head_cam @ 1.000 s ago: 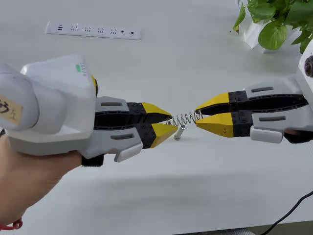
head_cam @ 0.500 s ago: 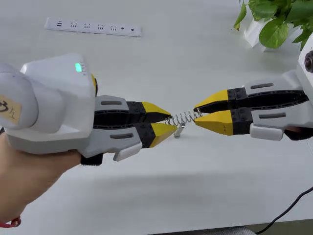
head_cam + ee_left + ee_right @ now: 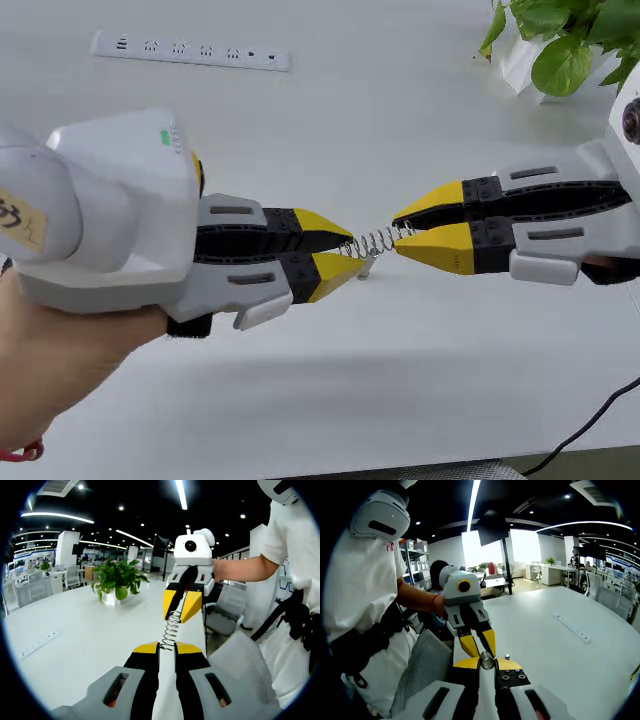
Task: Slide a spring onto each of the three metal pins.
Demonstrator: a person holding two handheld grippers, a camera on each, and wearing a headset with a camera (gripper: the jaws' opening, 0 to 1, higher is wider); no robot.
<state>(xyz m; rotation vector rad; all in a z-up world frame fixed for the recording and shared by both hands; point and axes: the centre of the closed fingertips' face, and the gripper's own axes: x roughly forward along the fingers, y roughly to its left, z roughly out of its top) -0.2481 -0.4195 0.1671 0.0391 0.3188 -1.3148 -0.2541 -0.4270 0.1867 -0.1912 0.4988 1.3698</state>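
Spring, thin silver coiled wire (image 3: 377, 241): hanging in the air over plain white tabletop (image 3: 300, 390), sloping down toward the left, spanning the gap between both tools. Being pinched at its lower end by left gripper, grey shell with black-and-yellow jaws (image 3: 345, 252), tips pressed together on the coil. Being pinched at its upper end by right gripper of matching build (image 3: 400, 238), tips likewise closed on the wire. Appearing in the left gripper view as the same spring (image 3: 171, 627), running straight ahead into the opposing tool.

Pin, short silver metal (image 3: 366, 266): sitting on the tabletop right under the spring, just beside the lower left jaw; touching or apart, cannot tell. Appearing in the right gripper view as the same pin (image 3: 507, 656), just past the jaws. Not yet wearing the spring.

Hazards, by judgement:
- Overstretching or kinking the coil through pulling the two tools apart.
- Losing the spring across the tabletop through one pinch slackening under tension.
- Flattening the end turns through squeezing too hard, narrowing the bore meant for the pin.
- Blocking the threading altogether, both ends being clamped and neither being free to take the pin.
- Knocking or rolling the pin away through dipping the lower left jaw.
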